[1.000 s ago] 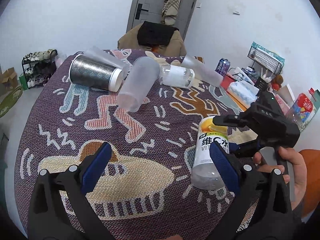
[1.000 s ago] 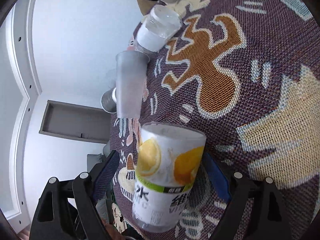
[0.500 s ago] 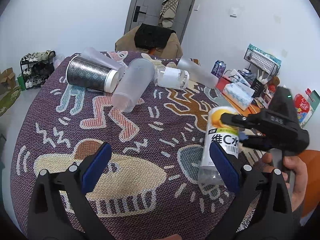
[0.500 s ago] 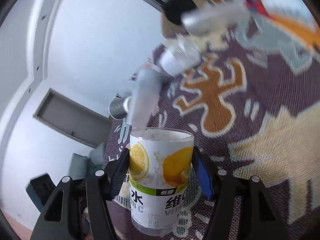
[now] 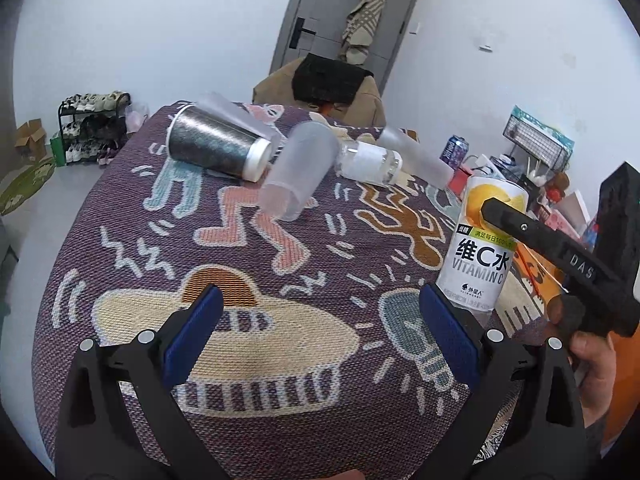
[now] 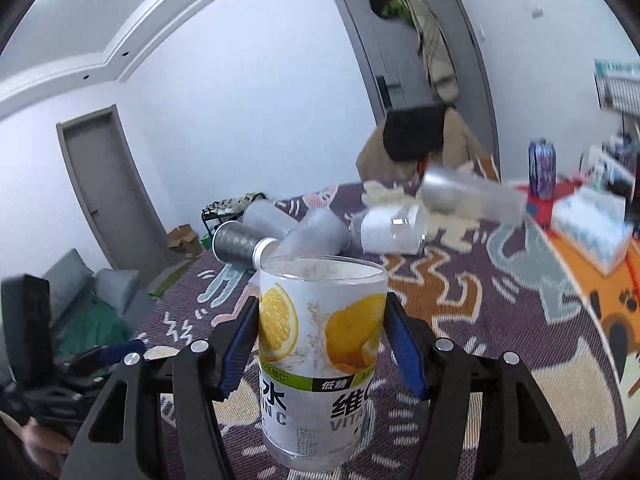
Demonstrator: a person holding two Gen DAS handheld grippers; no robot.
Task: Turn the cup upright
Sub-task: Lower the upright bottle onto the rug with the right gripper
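On the left, the left gripper (image 5: 320, 332) hangs low over the patterned worktop (image 5: 168, 344), its blue-padded jaws spread wide and holding nothing. Well beyond it, at the far side of the cloth, a dark glittery tumbler (image 5: 218, 148), a frosted cup (image 5: 300, 172) and a clear white-banded bottle (image 5: 370, 160) lie on their sides in a loose huddle.

To the right stands the lemon-printed Vitamin C cup (image 5: 480, 248), its long axis vertical and its open mouth up, gripped high on its wall by the right gripper (image 6: 322, 344). From that gripper's own camera the cup (image 6: 320, 360) sits squarely between the jaws, the blue pads (image 6: 240, 344) pressed to either side of the lemon label. Its clear base appears to meet the cloth, though the contact is hard to confirm.

The cup is clear plastic, wrapped in a white sleeve with yellow citrus slices and a green band; it looks empty. The right hand is plainly the nearer; judging by the upright stance, releasing it is what remains.
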